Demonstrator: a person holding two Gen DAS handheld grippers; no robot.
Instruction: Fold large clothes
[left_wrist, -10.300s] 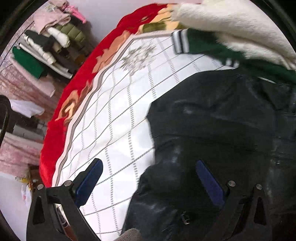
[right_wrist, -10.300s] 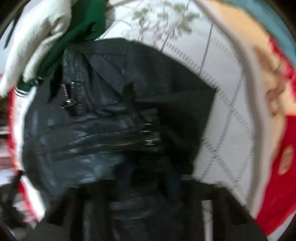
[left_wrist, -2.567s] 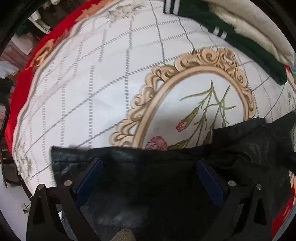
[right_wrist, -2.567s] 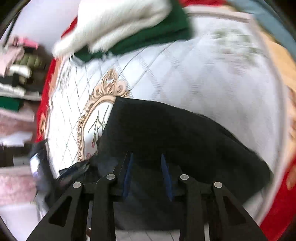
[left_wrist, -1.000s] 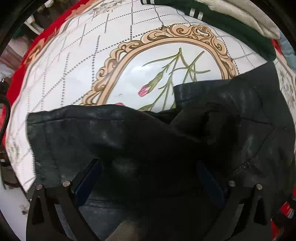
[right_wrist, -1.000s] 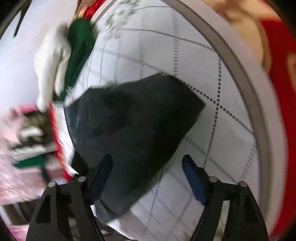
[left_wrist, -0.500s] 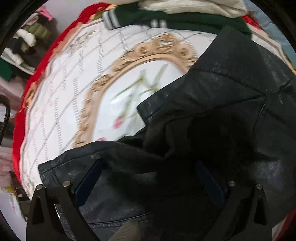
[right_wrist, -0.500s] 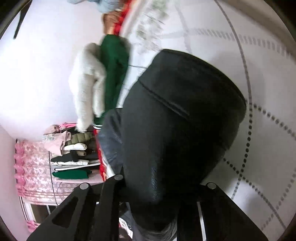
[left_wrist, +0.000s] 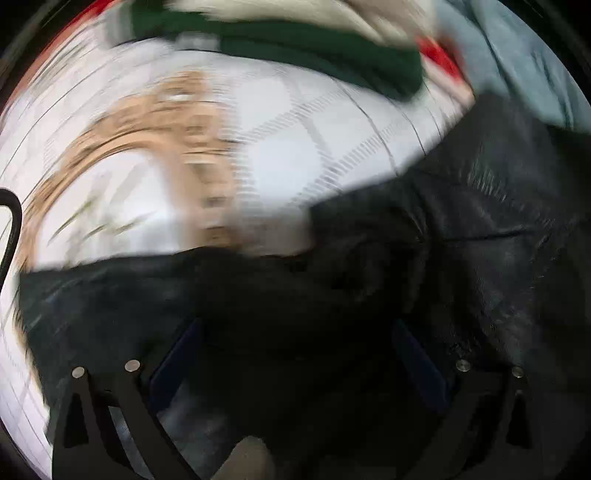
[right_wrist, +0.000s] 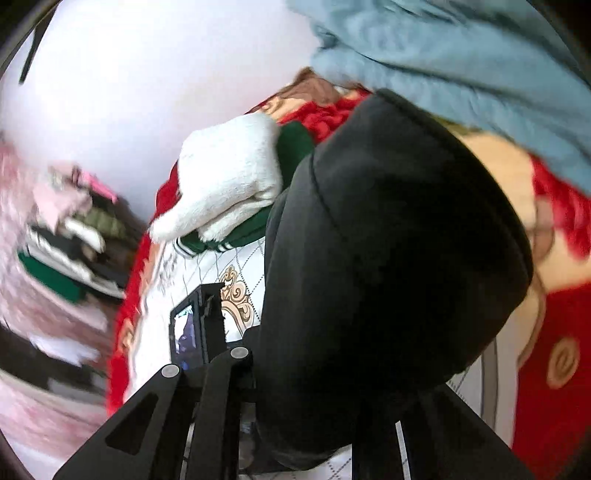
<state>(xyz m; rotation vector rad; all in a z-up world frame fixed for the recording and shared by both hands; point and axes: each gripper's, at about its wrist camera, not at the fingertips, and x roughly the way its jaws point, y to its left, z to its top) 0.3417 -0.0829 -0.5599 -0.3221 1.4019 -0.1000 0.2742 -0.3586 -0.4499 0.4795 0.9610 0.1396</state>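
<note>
A black leather jacket (left_wrist: 480, 236) lies bunched on the white quilted bedspread (left_wrist: 280, 162) and fills the lower and right part of the blurred left wrist view. My left gripper (left_wrist: 295, 354) is open, its blue pads wide apart with the jacket lying between them. In the right wrist view a thick fold of the jacket (right_wrist: 388, 258) bulges up over my right gripper (right_wrist: 314, 417) and hides its fingertips. The jaws seem closed on the fold, which is lifted off the bed.
A white fleece (right_wrist: 229, 184) and a green striped garment (right_wrist: 240, 232) lie at the bed's far edge. A light blue cloth (right_wrist: 461, 55) hangs at the upper right. The red blanket border (right_wrist: 554, 387) rims the bed. Stacked clothes (right_wrist: 66, 251) sit on shelves beyond.
The right gripper went from open beside the jacket to closed on a fold and raised it. The left view swung right over the jacket and blurs with motion.
</note>
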